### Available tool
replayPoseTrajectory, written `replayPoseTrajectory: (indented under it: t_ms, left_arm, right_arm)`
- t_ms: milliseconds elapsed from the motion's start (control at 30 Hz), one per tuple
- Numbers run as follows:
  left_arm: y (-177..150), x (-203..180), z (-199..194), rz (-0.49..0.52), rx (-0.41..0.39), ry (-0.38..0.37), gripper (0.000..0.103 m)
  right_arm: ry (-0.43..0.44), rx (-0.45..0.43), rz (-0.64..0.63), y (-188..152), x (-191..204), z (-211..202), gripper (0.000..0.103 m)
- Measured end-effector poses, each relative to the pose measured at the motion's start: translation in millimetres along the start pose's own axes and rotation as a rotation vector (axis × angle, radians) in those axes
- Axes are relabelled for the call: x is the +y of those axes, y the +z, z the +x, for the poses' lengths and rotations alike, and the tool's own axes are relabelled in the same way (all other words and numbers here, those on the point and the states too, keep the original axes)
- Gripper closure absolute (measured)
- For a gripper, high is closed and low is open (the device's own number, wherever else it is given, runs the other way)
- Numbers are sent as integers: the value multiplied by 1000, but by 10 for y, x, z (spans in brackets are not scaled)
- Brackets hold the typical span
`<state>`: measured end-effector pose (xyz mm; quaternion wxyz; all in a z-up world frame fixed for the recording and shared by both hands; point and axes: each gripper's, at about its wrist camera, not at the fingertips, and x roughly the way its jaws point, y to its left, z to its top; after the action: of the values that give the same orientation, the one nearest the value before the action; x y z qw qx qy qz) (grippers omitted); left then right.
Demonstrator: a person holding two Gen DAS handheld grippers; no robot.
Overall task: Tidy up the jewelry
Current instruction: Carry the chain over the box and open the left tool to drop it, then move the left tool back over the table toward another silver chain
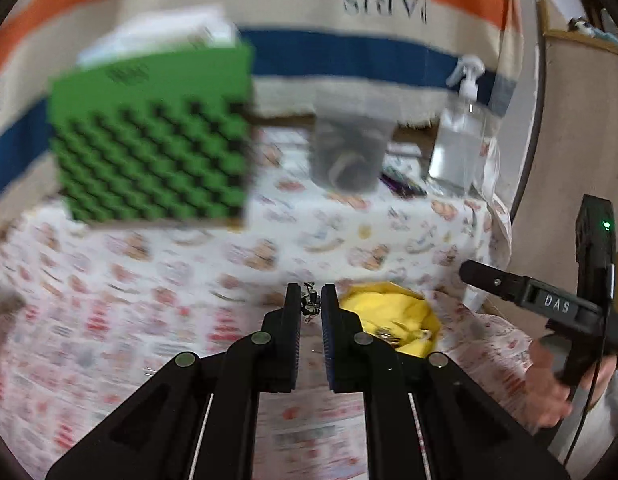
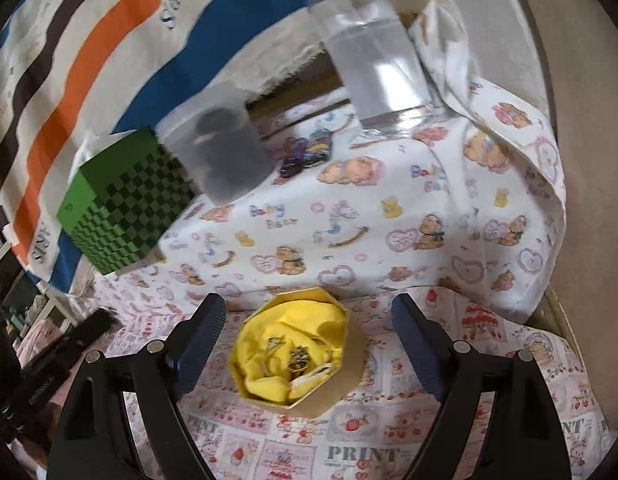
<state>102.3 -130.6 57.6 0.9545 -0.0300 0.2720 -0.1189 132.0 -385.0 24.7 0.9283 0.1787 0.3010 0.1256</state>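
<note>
My left gripper [image 1: 311,306] is shut on a small dark metal jewelry piece [image 1: 310,303], held above the patterned cloth just left of the yellow-lined box [image 1: 389,320]. In the right wrist view the octagonal gold box [image 2: 295,350] with yellow lining holds two or three small metal jewelry pieces [image 2: 298,358]. My right gripper [image 2: 307,320] is open, its fingers on either side of the box and above it. The right gripper also shows in the left wrist view [image 1: 509,284] at the right edge.
A green checkered box [image 1: 153,152] [image 2: 121,216] stands at the left. A frosted plastic container [image 1: 349,148] [image 2: 221,148] and a clear spray bottle [image 1: 463,136] [image 2: 373,60] stand at the back. Small dark items [image 2: 307,154] lie between them. A striped towel hangs behind.
</note>
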Motion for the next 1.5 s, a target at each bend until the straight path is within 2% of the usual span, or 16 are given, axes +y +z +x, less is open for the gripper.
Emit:
replayPoseTrajectory:
  t_ms: [167,367,467,567,633,667,733,767,900,1033,1233,1400,1500]
  left_arm:
    - [0,-250,421,5,69,-53,94]
    - [21,-312,728,12,112,-35,94]
    - [1,-325,755,5,96,-78,94]
    - [-18,-324,765,-33,83,-126,94]
    - [-10,-345,754,-19,76,-133,91]
    - [-6,-348,732,-8,70,-124,88]
    - [4,-322,642,2,46,-107,63]
    - [10,-301,584,6,28,-97,59]
    - [16,-150,303,35,-18,-52,54]
    - [-40,58,-24,59,-77,34,49]
    - [-92,371,-405,72,-165,113,38]
    - [-138,592,-571,80,-209,155,33]
    - [-193,659,-640,102,-252,197,27]
  right_arm:
    - [-40,23,43,-12,-97,105,17]
    - [-126,-18,113,-30,-174,49,17]
    - [-121,-26,113,-15,-184,25,16]
    - [-72,-10,159,-13,-229,25,16]
    - [-86,-20,170,-15,-243,7,16]
    - [-96,-30,167,-15,-239,-9,16]
    - [-112,-58,153,-6,-225,-50,16]
    - [-112,-64,150,-3,-219,-61,16]
    - [-92,-57,152,7,-191,-73,16]
    - [-108,-84,93,19,-39,-137,16]
    - [-91,-111,38,10,151,-233,16]
    - [-95,-120,10,-16,242,-247,16]
    - [-89,-123,-34,-50,315,-234,16]
